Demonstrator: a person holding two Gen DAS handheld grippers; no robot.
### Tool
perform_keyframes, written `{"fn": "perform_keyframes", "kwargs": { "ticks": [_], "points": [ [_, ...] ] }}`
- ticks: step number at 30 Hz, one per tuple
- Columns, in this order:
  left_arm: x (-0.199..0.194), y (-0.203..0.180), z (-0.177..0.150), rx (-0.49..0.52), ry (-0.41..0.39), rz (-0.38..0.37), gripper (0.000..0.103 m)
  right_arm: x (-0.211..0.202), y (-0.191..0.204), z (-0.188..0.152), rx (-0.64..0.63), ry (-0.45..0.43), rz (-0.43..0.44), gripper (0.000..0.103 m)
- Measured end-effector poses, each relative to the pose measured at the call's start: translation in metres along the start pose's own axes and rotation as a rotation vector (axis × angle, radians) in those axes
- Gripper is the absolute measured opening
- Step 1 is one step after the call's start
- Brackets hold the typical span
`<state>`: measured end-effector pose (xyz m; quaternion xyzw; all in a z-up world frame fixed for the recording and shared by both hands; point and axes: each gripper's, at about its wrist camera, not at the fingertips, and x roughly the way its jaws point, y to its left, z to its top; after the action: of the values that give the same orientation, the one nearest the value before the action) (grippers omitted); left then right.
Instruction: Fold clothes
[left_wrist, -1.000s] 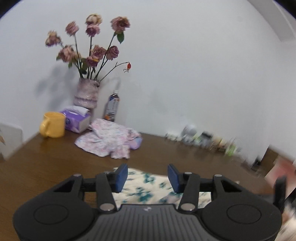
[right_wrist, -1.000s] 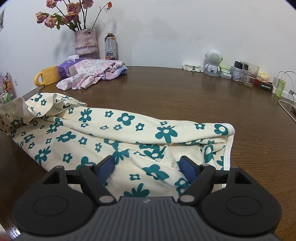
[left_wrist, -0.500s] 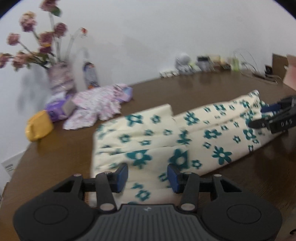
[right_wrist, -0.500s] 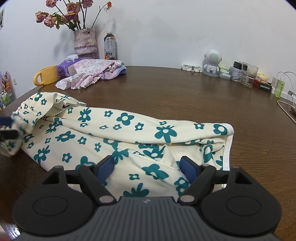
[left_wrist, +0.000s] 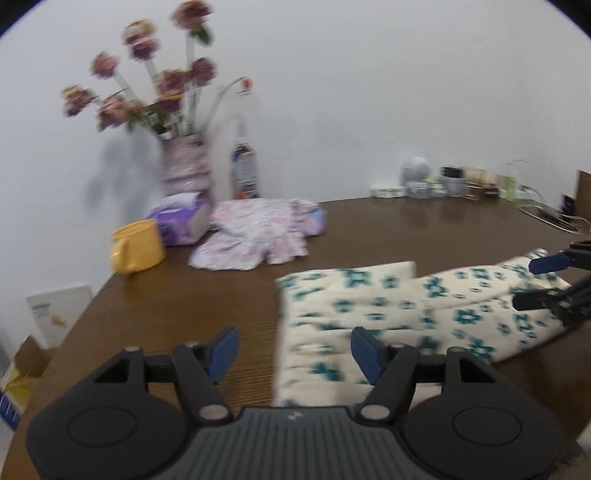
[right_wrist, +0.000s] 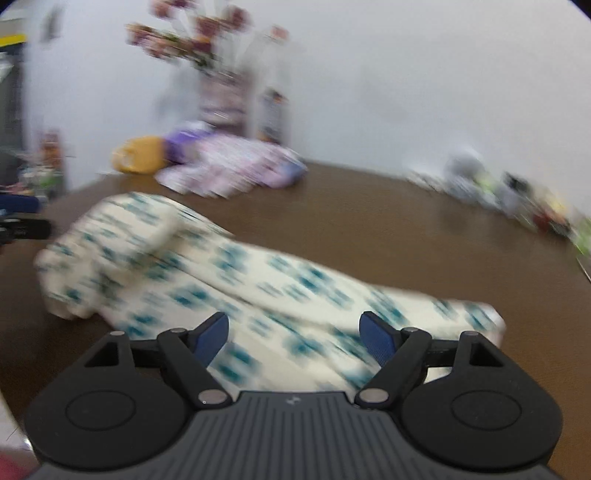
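A cream garment with teal flowers (left_wrist: 388, 306) lies lengthwise on the brown table (left_wrist: 166, 314). Its left end is folded over onto itself (right_wrist: 155, 225). My left gripper (left_wrist: 294, 349) hovers at that end with its jaws opening. The cloth's edge lies below and between the blue pads, which do not press on it. My right gripper (right_wrist: 293, 332) stands open just above the garment's other end (right_wrist: 461, 317), nothing pinched. Each gripper shows in the other's view: the right gripper (left_wrist: 543, 284) at the far right, the left gripper (right_wrist: 22, 218) at the far left.
A pink floral garment (left_wrist: 255, 236) lies in a heap at the back. Beside it are a yellow mug (left_wrist: 136, 245), a purple tissue pack (left_wrist: 181, 218), a flower vase (left_wrist: 186, 168) and a bottle (left_wrist: 243, 171). Small items (left_wrist: 443, 181) line the wall at the back right.
My left gripper's jaws have widened and its view has swung left, toward the vase. The garment's left end now lies folded over. The right wrist view has shifted and gone blurry.
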<state>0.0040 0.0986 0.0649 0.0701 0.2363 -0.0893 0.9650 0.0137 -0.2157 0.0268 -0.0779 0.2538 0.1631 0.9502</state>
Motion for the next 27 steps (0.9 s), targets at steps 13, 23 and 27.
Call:
{"fn": "perform_keyframes", "kwargs": {
  "ticks": [13,23,27],
  "points": [
    [0.028,0.033,-0.004,-0.043,0.058,-0.149,0.027,0.036,0.126,0.032,-0.335,0.027,0.404,0.053],
    [0.028,0.050,-0.005,-0.104,0.015,-0.256,0.027,0.053,0.118,0.041,-0.381,0.101,0.288,0.002],
    [0.036,0.043,-0.008,-0.081,0.042,-0.325,0.027,0.057,0.118,0.034,-0.386,0.123,0.263,0.003]
  ]
}}
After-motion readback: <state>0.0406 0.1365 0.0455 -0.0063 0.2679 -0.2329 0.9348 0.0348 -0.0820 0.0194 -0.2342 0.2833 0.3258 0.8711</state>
